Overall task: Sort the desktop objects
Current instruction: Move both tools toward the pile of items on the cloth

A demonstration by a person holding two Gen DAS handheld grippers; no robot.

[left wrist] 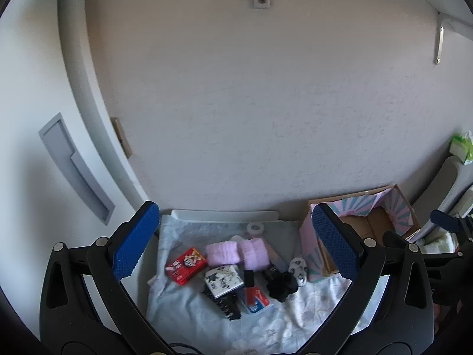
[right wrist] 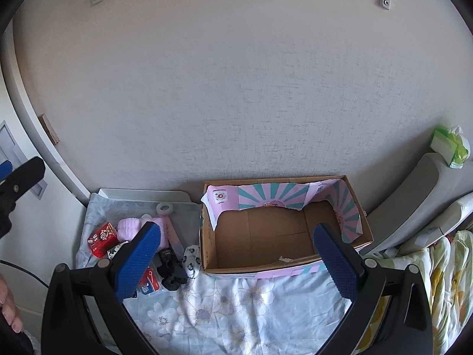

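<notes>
Plainly, two hand-held grippers are up: the left hand-held gripper point(left wrist: 236, 244) and the right hand-held gripper point(right wrist: 236, 259), both with jaws spread wide and nothing between them. On the counter, a floral cloth point(right wrist: 236, 310) carries one cluster of small things: one red packet point(left wrist: 185, 265), two pink fluffy rolls point(left wrist: 238, 253), one black-and-white printed pouch point(left wrist: 223, 281), one blue-and-red card pack point(left wrist: 257, 298), one black scrunchie point(left wrist: 282, 285) and one roll of tape point(left wrist: 254, 228). One cardboard box point(right wrist: 366, 227), open-topped and empty inside, stands just right of the cluster against the wall. Bare cloth lies in front of the box. Printing on the packets is too blurred to read.
</notes>
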